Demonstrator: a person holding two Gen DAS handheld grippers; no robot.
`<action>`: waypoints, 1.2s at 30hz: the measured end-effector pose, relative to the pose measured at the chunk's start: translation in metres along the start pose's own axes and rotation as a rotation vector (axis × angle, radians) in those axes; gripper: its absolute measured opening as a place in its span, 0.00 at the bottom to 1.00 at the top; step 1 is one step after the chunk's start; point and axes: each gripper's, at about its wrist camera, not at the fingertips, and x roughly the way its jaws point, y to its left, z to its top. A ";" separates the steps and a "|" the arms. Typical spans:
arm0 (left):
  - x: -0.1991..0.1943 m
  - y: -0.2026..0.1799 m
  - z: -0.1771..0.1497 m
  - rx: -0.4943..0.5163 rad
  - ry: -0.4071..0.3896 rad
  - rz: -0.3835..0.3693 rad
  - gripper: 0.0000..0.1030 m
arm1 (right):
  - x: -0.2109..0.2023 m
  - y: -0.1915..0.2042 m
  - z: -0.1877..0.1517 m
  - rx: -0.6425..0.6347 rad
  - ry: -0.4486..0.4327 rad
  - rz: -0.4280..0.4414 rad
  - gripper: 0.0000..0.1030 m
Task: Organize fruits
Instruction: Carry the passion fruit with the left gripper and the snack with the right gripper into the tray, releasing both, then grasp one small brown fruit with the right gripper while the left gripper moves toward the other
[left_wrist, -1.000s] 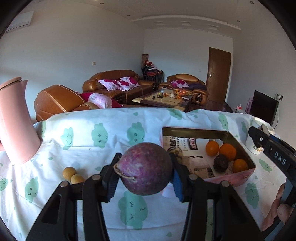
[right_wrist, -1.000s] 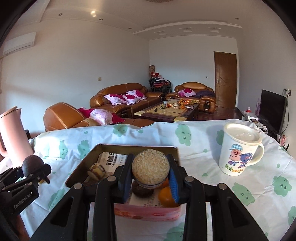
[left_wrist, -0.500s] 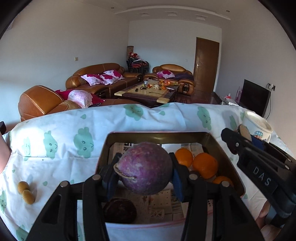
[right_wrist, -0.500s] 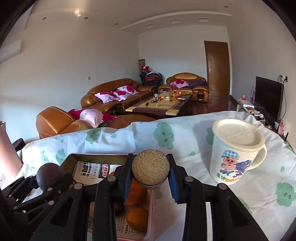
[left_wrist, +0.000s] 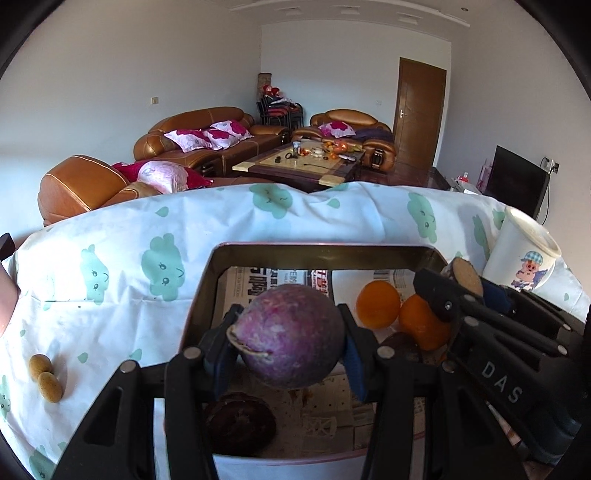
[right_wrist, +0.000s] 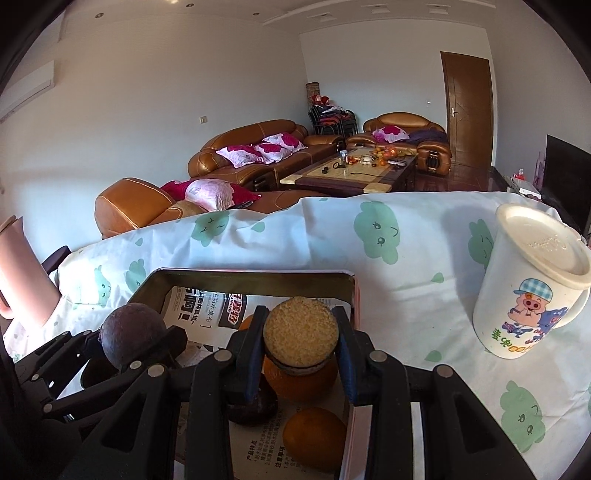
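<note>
Above the newspaper-lined tray (left_wrist: 207, 280), the left gripper (left_wrist: 290, 341) clamps a purple passion fruit (left_wrist: 291, 336) — poised for release; the right gripper (right_wrist: 300, 347) grips a cut fruit half (right_wrist: 301, 336) over the tray's oranges (right_wrist: 314, 437).

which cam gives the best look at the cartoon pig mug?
Right wrist: the lidded pig mug shows whole, print and handle included, standing right of the tray. In the left wrist view the mug sits at the frame's right edge, its base hidden behind the right tool.
</note>
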 end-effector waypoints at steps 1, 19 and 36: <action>0.000 0.001 0.000 -0.006 -0.004 0.003 0.49 | 0.000 0.000 0.000 0.003 0.000 0.015 0.36; -0.063 -0.015 -0.013 0.092 -0.231 0.144 1.00 | -0.027 0.005 0.007 0.008 -0.119 0.081 0.70; -0.084 0.041 -0.030 -0.001 -0.258 0.312 1.00 | -0.047 0.021 -0.009 -0.080 -0.233 -0.083 0.74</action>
